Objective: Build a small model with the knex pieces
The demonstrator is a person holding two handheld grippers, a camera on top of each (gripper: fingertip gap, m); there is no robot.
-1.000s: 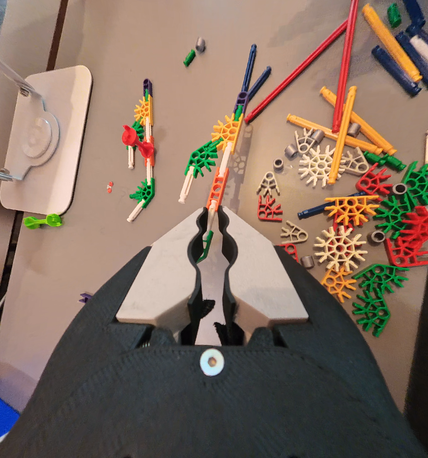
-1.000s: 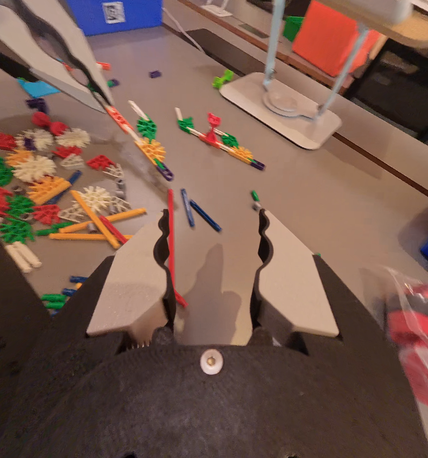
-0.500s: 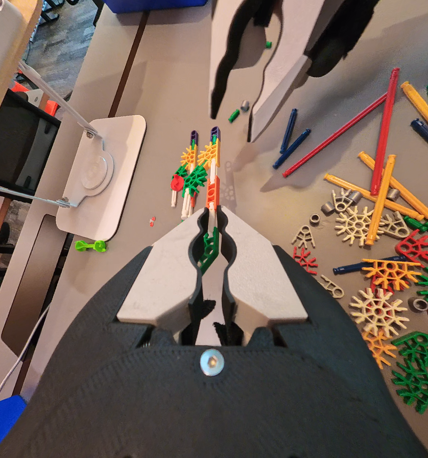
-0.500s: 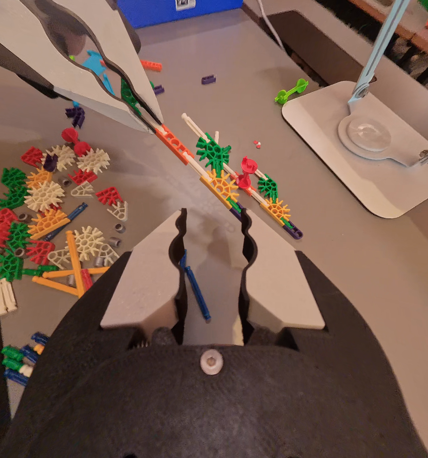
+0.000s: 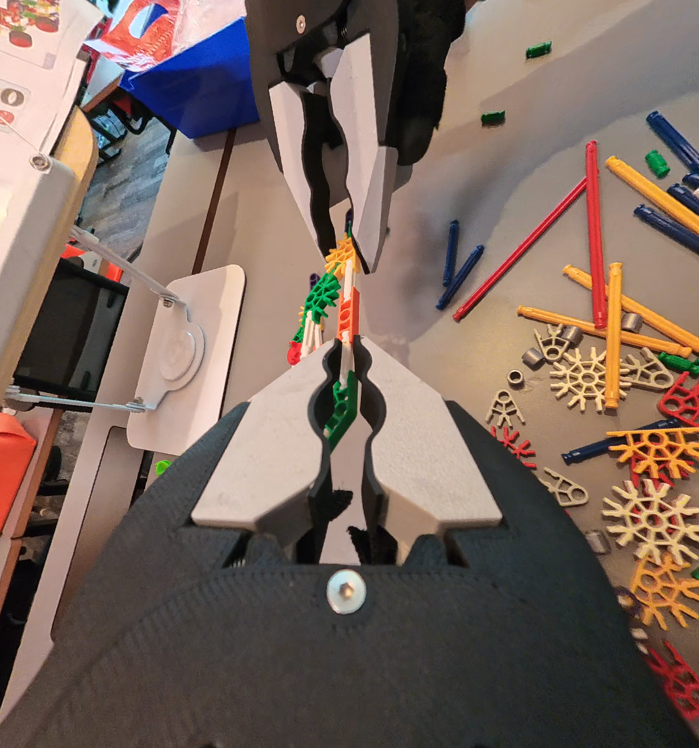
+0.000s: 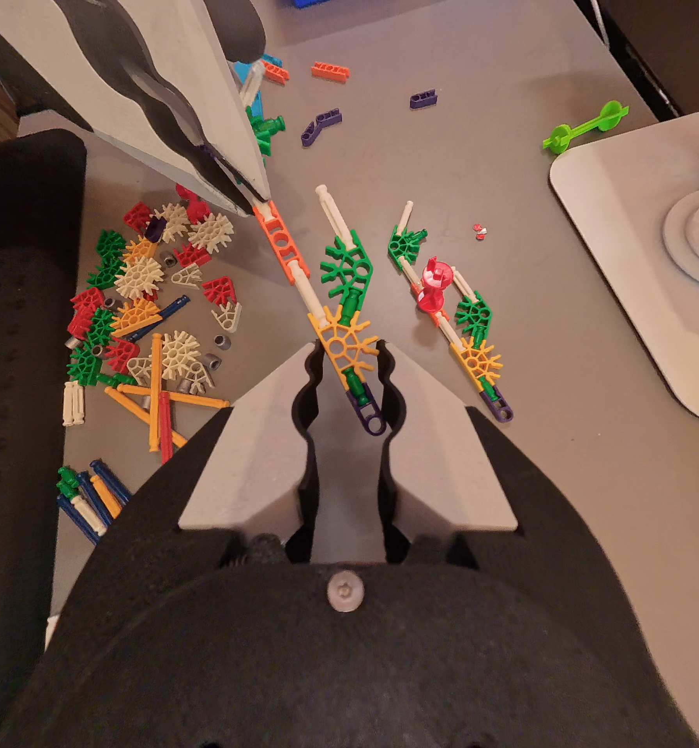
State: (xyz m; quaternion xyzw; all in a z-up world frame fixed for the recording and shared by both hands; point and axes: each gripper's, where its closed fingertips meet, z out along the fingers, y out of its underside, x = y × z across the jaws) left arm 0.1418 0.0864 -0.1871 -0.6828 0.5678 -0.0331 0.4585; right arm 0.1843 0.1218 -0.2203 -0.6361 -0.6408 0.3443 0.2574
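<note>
Between the left gripper's (image 5: 346,366) jaws, clamped tight, sits the near end of a toy rod assembly (image 6: 342,307): a green connector and white rod are pinched, and the rest juts forward above the grey table (image 6: 501,506). Keeping that hold steady and level seems wise while the far end is engaged. Farther out, the right gripper (image 6: 348,350) stands with jaws partly apart around the yellow connector (image 6: 346,346), tips close beside it; whether they touch is unclear. Beyond lies a second, similar assembly (image 6: 455,319), and loose pieces (image 6: 145,319) are scattered alongside.
</note>
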